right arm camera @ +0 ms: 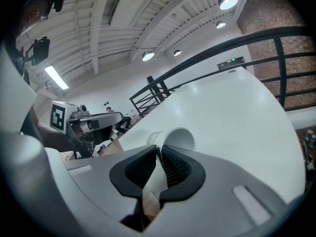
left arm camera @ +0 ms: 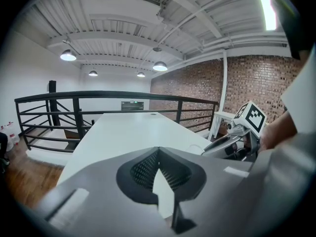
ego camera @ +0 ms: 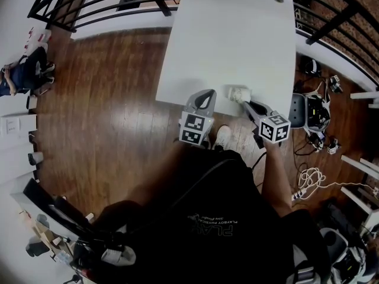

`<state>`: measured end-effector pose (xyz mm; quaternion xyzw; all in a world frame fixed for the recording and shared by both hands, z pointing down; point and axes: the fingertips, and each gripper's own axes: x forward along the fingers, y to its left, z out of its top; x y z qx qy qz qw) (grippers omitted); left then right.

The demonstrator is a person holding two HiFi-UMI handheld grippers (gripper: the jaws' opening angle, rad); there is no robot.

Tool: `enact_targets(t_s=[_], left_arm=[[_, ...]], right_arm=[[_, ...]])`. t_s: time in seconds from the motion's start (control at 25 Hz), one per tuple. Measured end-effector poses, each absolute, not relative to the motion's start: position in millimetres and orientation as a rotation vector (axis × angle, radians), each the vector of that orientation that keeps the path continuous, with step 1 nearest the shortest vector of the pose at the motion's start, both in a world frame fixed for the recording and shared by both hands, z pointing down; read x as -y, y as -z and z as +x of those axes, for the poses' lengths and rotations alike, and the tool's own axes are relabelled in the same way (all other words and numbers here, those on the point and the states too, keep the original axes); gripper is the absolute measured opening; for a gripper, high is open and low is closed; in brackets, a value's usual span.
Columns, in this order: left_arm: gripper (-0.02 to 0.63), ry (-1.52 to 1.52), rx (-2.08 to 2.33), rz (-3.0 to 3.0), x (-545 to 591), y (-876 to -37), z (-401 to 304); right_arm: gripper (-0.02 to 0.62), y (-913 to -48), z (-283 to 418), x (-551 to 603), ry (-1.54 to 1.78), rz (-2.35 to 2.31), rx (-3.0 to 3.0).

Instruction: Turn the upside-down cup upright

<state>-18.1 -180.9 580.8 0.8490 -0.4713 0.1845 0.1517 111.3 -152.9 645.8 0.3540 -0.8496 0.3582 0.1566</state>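
Head view: white table (ego camera: 231, 34) on a wooden floor (ego camera: 100, 99), with a black railing (ego camera: 106, 5) around its far end. Both grippers sit at the table's near edge.

Item 1, white cup (ego camera: 238, 92): at the near edge of the table, close to its right corner. In the right gripper view it is tipped over, with its open mouth turned toward the camera.

Item 2, right gripper (right arm camera: 159, 152): jaws pinched together on the cup's wall at the rim, one pad inside the mouth and one outside.

Item 3, left gripper (left arm camera: 159, 154): just left of the cup and apart from it. Its jaw tips are together with nothing between them, and white tabletop shows behind.
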Motion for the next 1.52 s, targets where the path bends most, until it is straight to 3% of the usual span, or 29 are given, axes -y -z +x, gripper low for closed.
enact_targets(t_s=[0.16,1.08,1.52], left_arm=[[0.0,-0.526,1.348,2.453,181.6,-577.2,-15.2],[0.0,-0.485,1.321,2.51,185.5,-568.7,-3.1],[0.0,-0.473,1.295,2.535,183.7,-567.1,3.7]], right_arm=[[0.025,-634.2,106.2,154.5,-0.995,1.012,2.466],[0.023,-572.0,124.3,165.3,-0.593,1.321,2.491],[0.023,-568.0,111.5,156.4,-0.394,1.126,2.332]])
